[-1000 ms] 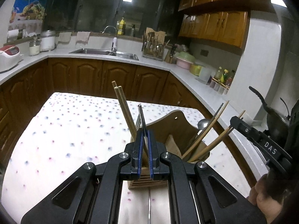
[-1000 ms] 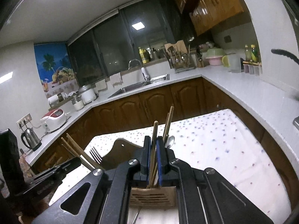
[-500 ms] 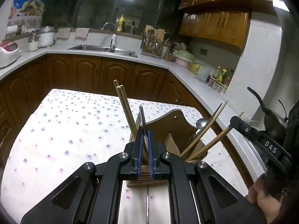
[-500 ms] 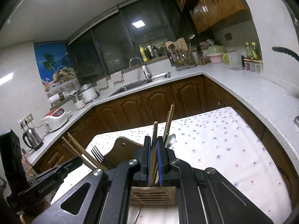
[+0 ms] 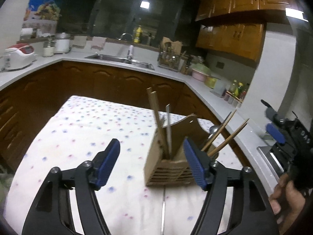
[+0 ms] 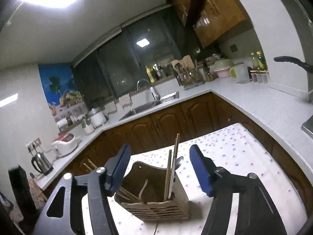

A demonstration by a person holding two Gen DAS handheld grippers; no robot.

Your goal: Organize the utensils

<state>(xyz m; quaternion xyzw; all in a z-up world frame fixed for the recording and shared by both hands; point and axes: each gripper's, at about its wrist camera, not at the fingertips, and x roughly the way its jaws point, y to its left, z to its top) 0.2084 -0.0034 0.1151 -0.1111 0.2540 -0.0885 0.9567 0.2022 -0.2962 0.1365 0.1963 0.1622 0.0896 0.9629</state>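
A wooden slatted utensil holder [image 5: 168,166] stands on the dotted tablecloth [image 5: 82,137]; it also shows in the right wrist view [image 6: 156,207]. Wooden chopsticks [image 5: 154,109] and a metal handle [image 5: 168,129] stand in its left compartment. More chopsticks [image 5: 227,137] and a spoon [image 5: 214,129] lean in the right one. My left gripper [image 5: 151,160] is open and empty just in front of the holder. My right gripper [image 6: 159,168] is open and empty above it, over the chopsticks [image 6: 172,168] and spoon [image 6: 179,162]. A metal utensil [image 5: 163,209] lies on the cloth before the holder.
Brown cabinets and a white counter [image 5: 121,64] with a sink [image 5: 119,59] ring the table. A rice cooker [image 5: 18,55] and a kettle [image 6: 42,162] stand on the left counter. The hand with the right gripper [image 5: 289,145] is at the table's right edge.
Both grippers have opened and let go: the left released the metal handle, the right released a chopstick, both now standing in the holder. Both have drawn back slightly.
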